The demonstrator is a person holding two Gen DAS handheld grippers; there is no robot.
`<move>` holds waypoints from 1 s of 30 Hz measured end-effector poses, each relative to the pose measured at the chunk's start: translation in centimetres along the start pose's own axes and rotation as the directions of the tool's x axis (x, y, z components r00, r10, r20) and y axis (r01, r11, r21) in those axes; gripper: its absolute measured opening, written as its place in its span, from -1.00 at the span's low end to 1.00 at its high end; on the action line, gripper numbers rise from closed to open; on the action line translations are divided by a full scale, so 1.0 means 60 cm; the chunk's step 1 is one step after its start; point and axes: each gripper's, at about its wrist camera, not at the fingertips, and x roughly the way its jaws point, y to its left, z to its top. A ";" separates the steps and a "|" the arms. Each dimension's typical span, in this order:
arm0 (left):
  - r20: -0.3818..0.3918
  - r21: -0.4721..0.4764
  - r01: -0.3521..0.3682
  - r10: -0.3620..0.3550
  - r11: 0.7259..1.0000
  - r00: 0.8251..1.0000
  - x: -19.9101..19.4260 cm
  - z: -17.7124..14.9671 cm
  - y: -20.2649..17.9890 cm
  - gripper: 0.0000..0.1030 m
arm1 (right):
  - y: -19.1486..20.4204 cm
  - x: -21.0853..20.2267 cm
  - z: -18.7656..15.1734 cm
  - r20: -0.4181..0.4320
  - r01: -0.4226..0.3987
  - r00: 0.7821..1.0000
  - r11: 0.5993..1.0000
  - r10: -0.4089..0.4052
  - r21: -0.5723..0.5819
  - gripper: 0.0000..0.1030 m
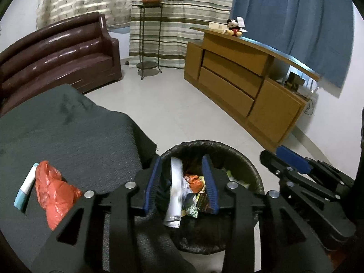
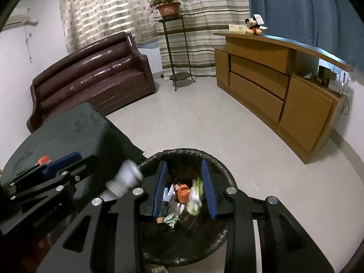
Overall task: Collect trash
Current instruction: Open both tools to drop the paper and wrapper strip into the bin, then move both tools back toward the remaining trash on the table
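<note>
I've got both grippers over the bin [image 1: 248, 170] at bottom centre: left gripper [image 1: 182, 183] apart, white tube [image 1: 175, 195] dropping free; right gripper [image 2: 184, 187] apart, empty. Orange bag [image 1: 53, 191] and stick [image 1: 26, 185] remain lower left

A dark brown leather sofa [image 2: 91, 77] stands at the far left, against the white wall. To its right, a tall thin metal stand [image 2: 179, 52] holds a potted plant [image 2: 168, 5] in front of striped curtains [image 2: 204, 11]. On the right is a long wooden cabinet [image 2: 273, 86], with a mouse plush toy [image 2: 253, 26] on its top. Behind it hangs a blue curtain [image 2: 307, 11]. The floor [image 2: 204, 122] has pale tiles.
</note>
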 end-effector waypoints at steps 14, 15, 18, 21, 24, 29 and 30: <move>0.025 -0.033 -0.021 0.022 0.999 0.999 -0.026 0.003 0.023 -0.03 | 0.013 -0.005 0.005 0.010 0.002 1.000 1.000 -0.002 -0.011 -0.05; 0.028 -0.037 -0.025 0.026 0.999 0.999 -0.031 0.002 0.027 -0.02 | 0.012 -0.004 0.007 0.010 0.000 1.000 1.000 0.000 -0.014 -0.02; 0.031 -0.052 -0.035 0.037 0.998 0.999 -0.042 0.001 0.036 0.00 | 0.020 -0.005 0.008 0.012 -0.003 1.000 1.000 0.003 -0.027 0.01; 0.037 -0.070 -0.047 0.050 0.996 0.998 -0.053 -0.001 0.049 0.01 | 0.027 -0.008 0.007 0.011 -0.010 1.000 0.999 0.010 -0.035 0.03; 0.043 -0.084 -0.054 0.058 0.995 0.997 -0.065 -0.004 0.059 0.02 | 0.038 -0.011 0.005 0.009 -0.016 1.000 0.999 0.016 -0.046 0.07; 0.049 -0.107 -0.070 0.076 0.992 0.996 -0.086 -0.012 0.081 0.02 | 0.064 -0.016 0.001 0.006 -0.035 0.999 0.997 0.036 -0.064 0.11; 0.051 -0.113 -0.074 0.080 0.991 0.996 -0.091 -0.014 0.086 0.02 | 0.068 -0.017 0.000 0.006 -0.039 0.999 0.997 0.040 -0.068 0.12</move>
